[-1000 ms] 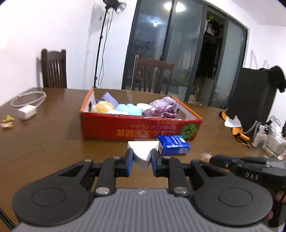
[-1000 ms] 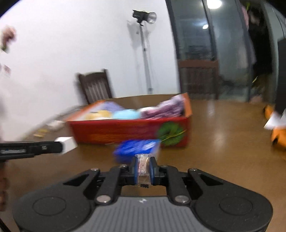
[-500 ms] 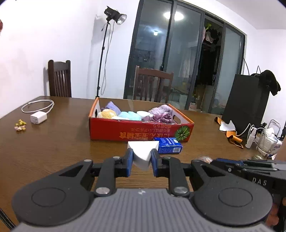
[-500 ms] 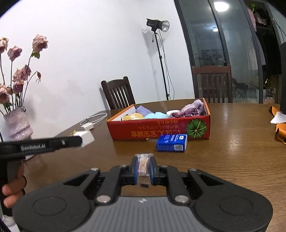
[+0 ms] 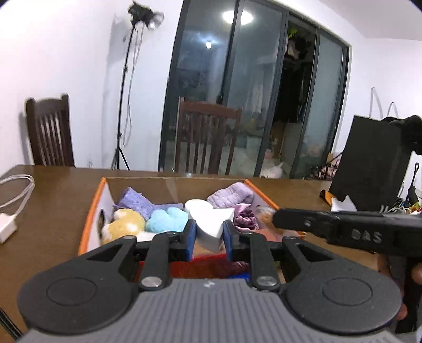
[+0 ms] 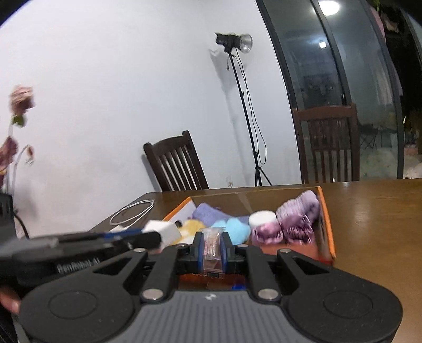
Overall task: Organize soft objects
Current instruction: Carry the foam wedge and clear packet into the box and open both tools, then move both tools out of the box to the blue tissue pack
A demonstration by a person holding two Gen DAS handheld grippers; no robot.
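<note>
White foam wedge (image 5: 211, 228) sits pinched in the left gripper (image 5: 209, 234) above the box (image 5: 88, 219); the right gripper (image 6: 213, 249) clamps what looks like a small clear packet (image 6: 211, 248).

Your room is lit evenly from above: a round ceiling light (image 5: 238, 16) shows bright in the dark glass doors (image 5: 224, 105), with a smaller glint lower down. The white wall (image 6: 118, 92) reads bright, and the light stand (image 6: 242, 105) throws a soft grey shadow on it. The desk (image 6: 374, 211) carries a pale sheen on its right side. Both views bow strongly at the edges, with dark corners. You get motion blur on the flowers (image 6: 21, 103) at the far left, the soft items in the box (image 6: 325, 219), and the chair (image 5: 50, 132).
</note>
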